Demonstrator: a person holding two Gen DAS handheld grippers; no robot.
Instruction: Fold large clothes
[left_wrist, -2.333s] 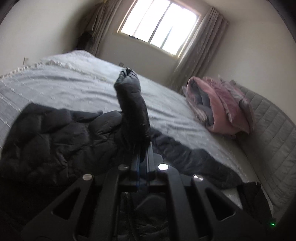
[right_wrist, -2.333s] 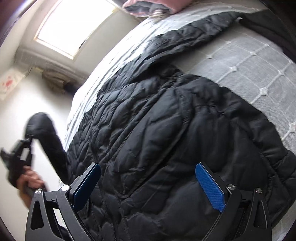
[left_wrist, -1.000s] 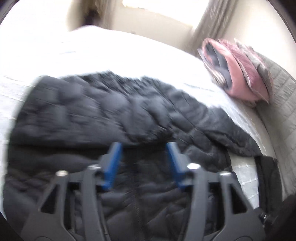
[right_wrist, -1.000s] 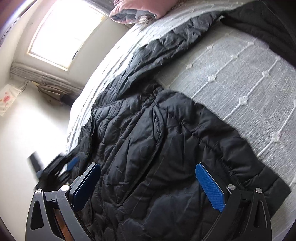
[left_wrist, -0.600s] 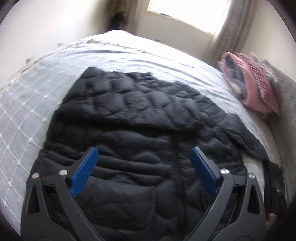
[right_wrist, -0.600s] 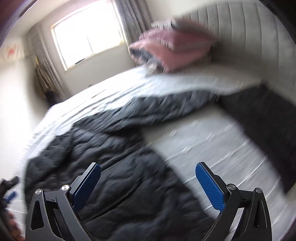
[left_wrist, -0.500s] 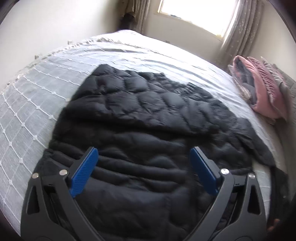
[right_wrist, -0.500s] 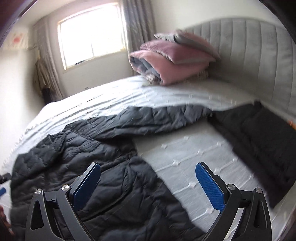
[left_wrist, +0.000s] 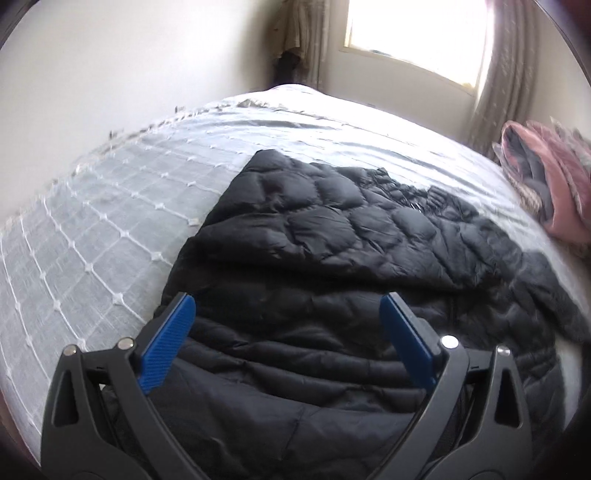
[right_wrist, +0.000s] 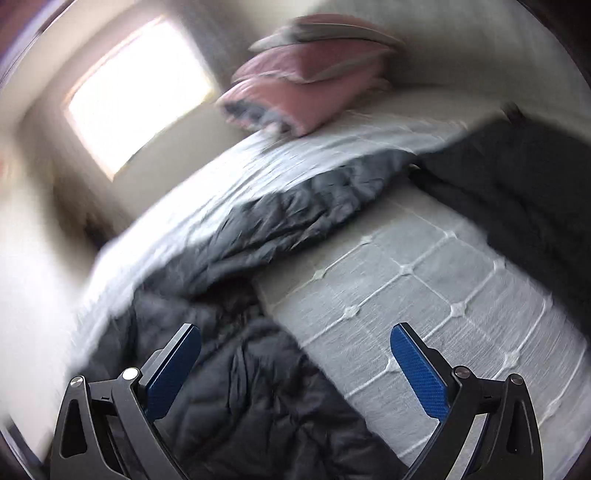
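The black puffer jacket (left_wrist: 317, 266) lies spread on the grey bedspread (left_wrist: 96, 236), filling the centre and lower part of the left view. The left gripper (left_wrist: 287, 325) hovers over it, jaws wide apart and empty. The right gripper (right_wrist: 295, 356), also wide open, holds nothing above the jacket's edge at lower left.

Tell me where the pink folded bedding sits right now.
The pink folded bedding lies at the head of the bed, against the grey headboard and right of the window in the right wrist view; beyond the black puffer jacket in the left wrist view.
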